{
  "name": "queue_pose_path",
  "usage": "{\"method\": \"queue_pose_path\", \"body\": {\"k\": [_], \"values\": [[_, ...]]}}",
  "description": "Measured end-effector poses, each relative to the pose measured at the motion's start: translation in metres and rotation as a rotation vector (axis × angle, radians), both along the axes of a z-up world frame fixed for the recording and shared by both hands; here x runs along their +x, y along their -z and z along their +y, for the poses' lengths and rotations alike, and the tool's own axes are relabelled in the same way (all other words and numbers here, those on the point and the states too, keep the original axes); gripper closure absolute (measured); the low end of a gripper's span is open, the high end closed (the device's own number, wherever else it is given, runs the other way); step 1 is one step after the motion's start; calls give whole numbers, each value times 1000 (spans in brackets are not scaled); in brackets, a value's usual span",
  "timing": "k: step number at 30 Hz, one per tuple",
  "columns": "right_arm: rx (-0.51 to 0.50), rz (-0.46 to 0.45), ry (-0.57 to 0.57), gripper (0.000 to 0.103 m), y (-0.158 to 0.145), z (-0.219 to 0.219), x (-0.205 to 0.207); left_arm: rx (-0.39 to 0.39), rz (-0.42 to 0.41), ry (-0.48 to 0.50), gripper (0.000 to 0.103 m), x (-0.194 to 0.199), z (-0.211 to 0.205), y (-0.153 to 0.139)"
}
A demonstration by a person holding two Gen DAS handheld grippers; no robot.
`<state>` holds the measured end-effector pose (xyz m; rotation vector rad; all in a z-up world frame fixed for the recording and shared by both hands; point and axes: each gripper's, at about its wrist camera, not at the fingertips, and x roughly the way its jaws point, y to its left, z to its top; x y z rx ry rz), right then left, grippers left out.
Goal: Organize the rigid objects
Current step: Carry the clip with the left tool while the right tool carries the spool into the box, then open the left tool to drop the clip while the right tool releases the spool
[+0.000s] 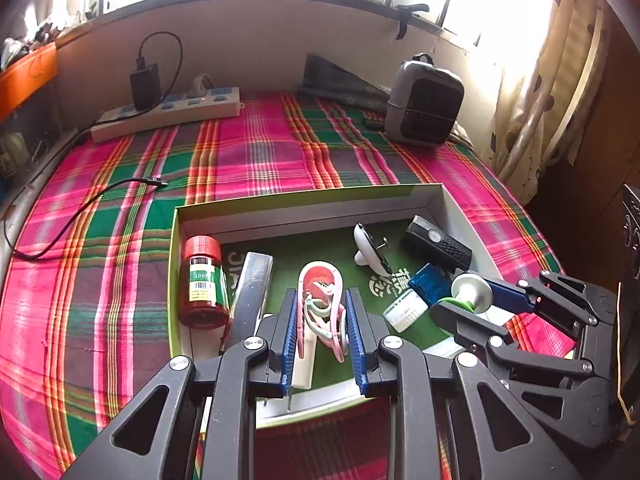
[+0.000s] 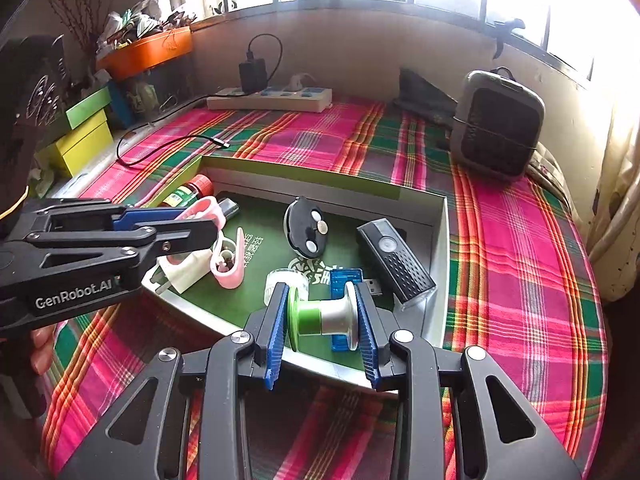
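Gripping a pink clip (image 1: 320,304), the left gripper (image 1: 322,332) hangs over the shallow box (image 1: 304,204); the right gripper (image 2: 322,320) clamps a green-and-silver spool (image 2: 322,316) above the box's near edge.

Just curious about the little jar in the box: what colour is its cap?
Red. The jar has a red screw cap, seen best in the left wrist view.

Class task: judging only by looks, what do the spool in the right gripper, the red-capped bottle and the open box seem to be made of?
Spool: probably plastic; one half is glossy green, the other a matte silvery grey that could be metal.
Red-capped bottle: translucent dark red plastic or glass with a ribbed cap and a paper label.
Open box: cardboard, seemingly; thin, flat, matte walls.
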<state>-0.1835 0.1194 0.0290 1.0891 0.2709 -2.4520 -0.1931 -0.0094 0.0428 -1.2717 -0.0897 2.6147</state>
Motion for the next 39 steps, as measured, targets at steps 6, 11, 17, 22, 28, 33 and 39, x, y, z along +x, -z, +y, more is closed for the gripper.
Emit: {"method": "queue_pose_path", "body": {"k": [6, 11, 17, 22, 28, 33, 39], "values": [[6, 0, -15, 70, 4, -5, -3, -2, -7, -5, 81, -13, -1, 5], [10, 8, -28, 70, 5, -8, -4, -6, -15, -4, 81, -21, 2, 9], [-2, -1, -47, 70, 5, -10, -4, -3, -23, 4, 81, -28, 5, 13], [-2, -19, -54, 70, 10, -11, -6, -8, -26, 14, 81, -30, 9, 15], [-1, -17, -63, 70, 10, -13, -6, -12, -33, 18, 81, -32, 10, 19], [-5, -15, -65, 70, 10, -12, -5, -14, -35, 17, 81, -32, 11, 20], [-3, -12, -66, 70, 11, -12, -5, -12, -52, 17, 81, -33, 11, 24]]}}
